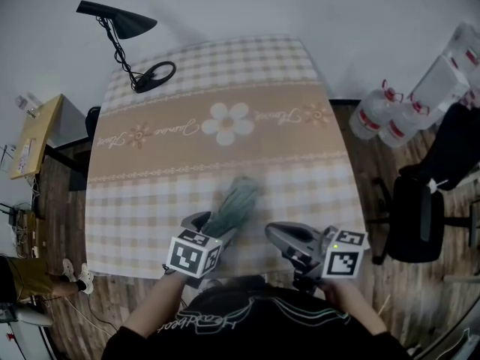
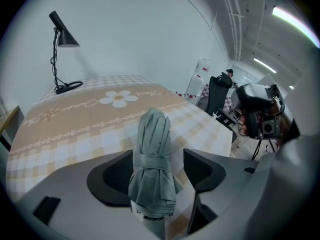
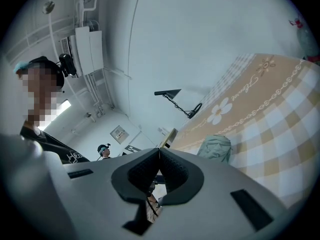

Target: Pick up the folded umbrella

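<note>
Left gripper (image 2: 159, 170) straddles the grey-green folded fabric umbrella (image 2: 152, 149), jaws apart. Next it should close firmly and lift. Right gripper (image 3: 159, 168) idles, jaws together.

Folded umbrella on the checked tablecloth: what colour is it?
Plain pale grey-green. The folded fabric umbrella shows best in the left gripper view.

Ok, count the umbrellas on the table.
1. The folded green umbrella lies near the front edge of the table, between the jaws of the open left gripper. The right gripper hides a bit of table, so another could be hidden.
</note>
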`<move>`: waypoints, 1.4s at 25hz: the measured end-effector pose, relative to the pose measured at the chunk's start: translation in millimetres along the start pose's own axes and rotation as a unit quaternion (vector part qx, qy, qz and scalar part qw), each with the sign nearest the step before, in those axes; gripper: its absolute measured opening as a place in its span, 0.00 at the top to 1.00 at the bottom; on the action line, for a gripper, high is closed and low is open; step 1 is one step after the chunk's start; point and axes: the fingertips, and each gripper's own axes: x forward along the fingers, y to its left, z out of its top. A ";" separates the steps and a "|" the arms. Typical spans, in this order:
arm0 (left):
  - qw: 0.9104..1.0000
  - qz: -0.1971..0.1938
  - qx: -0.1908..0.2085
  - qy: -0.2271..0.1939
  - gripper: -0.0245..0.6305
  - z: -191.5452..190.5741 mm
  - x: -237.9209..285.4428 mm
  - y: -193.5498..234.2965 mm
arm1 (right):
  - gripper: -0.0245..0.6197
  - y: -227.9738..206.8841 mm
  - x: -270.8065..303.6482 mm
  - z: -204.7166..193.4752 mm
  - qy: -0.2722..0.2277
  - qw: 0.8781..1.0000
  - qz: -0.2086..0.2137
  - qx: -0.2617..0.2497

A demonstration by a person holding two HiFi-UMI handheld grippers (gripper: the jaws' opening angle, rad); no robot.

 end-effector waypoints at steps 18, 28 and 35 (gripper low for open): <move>0.995 0.015 0.056 0.082 0.48 -29.3 60.6 4.6 | 0.94 -19.5 7.2 -0.4 0.016 1.000 -0.005 0.013; 0.996 0.003 0.042 0.074 0.56 -26.4 56.9 16.4 | 0.94 -28.0 5.8 -11.9 0.022 0.999 -0.009 0.041; 0.996 -0.017 0.015 0.088 0.57 -36.0 58.1 15.2 | 0.94 -26.4 -6.7 -18.0 0.004 0.998 -0.032 0.051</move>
